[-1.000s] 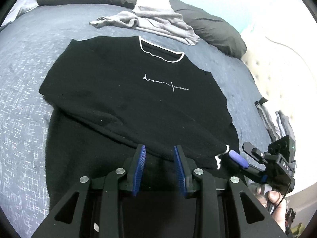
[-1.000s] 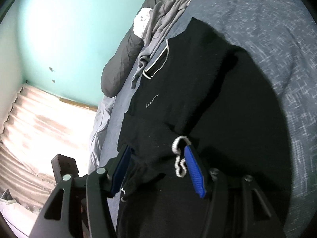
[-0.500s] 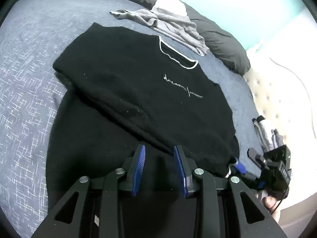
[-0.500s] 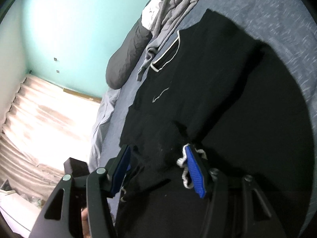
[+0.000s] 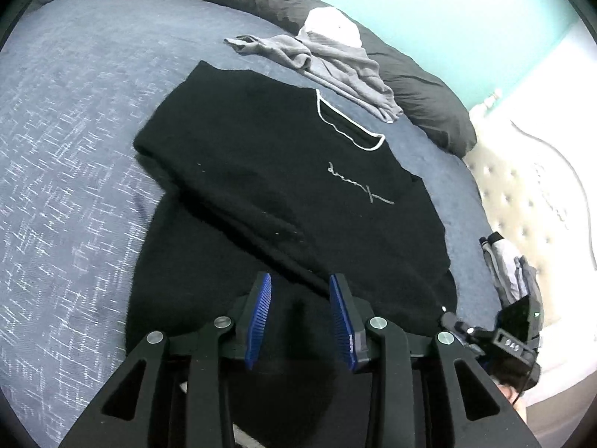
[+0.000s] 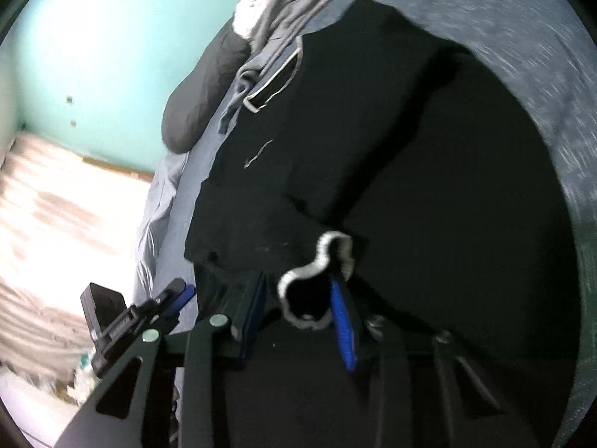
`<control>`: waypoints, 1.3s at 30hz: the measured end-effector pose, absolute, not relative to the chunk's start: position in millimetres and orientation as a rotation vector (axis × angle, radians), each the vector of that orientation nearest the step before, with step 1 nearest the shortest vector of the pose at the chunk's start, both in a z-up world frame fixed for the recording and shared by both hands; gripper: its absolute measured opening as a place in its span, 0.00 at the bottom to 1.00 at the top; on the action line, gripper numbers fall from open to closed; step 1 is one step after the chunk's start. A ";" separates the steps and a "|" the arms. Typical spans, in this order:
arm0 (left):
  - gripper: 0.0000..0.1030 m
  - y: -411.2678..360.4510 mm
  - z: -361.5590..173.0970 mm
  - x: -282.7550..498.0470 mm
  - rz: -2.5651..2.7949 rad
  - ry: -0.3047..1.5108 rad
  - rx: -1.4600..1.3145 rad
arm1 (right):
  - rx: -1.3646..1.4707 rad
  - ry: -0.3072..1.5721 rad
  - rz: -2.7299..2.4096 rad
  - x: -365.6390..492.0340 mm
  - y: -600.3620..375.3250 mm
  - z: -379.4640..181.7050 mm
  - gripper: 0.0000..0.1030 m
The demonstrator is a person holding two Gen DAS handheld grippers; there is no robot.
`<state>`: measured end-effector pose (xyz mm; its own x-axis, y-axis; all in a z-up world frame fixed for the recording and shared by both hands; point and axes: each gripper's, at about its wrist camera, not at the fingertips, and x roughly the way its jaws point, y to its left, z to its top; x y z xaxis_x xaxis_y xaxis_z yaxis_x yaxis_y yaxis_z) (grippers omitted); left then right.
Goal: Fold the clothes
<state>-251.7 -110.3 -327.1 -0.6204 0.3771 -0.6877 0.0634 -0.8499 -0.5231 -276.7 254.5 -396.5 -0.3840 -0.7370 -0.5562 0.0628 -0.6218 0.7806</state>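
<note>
A black T-shirt (image 5: 298, 156) with a white-trimmed collar and a script logo lies on the blue-grey bedspread (image 5: 74, 149), with a fold running across its middle. My left gripper (image 5: 300, 317) is low over the shirt's near part, jaws apart, black cloth beneath them. In the right wrist view the same shirt (image 6: 354, 112) fills the middle. My right gripper (image 6: 298, 317) is at the shirt's side, and the white-trimmed sleeve cuff (image 6: 324, 242) loops up between its fingers, against the right-hand pad. A gap shows beside the other pad. The left gripper's finger (image 6: 179, 293) shows at lower left.
A crumpled grey garment (image 5: 335, 63) and a white item (image 5: 332, 22) lie beyond the collar against dark pillows (image 5: 410, 86). A pale tufted surface (image 5: 522, 194) borders the bed on the right, with grey clothing (image 5: 511, 265) at its edge. Bare bedspread lies to the left.
Both grippers have moved along the shirt's near part. The right gripper's jaws have narrowed, and the sleeve cuff now stands between them instead of beside the right finger. The left jaws are unchanged.
</note>
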 end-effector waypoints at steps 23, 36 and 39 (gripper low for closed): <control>0.36 -155.0 -335.0 -247.3 2.583 -0.873 -1.285 | 1.278 -0.628 -2.239 -291.0 235.3 -389.8 0.06; 0.36 -179.9 -331.4 -274.7 2.687 -0.829 -1.360 | 1.063 -0.763 -2.207 -268.6 264.7 -328.9 0.04; 0.36 -185.0 -331.0 -281.8 2.714 -0.807 -1.383 | 1.028 -0.793 -2.227 -265.4 278.4 -318.3 0.04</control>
<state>-281.8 -185.0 -331.0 -0.6145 0.2166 -0.7586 0.2332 -0.8687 -0.4370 -265.4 278.4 -318.3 -0.5521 -0.6879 -0.4711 0.2352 -0.6706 0.7035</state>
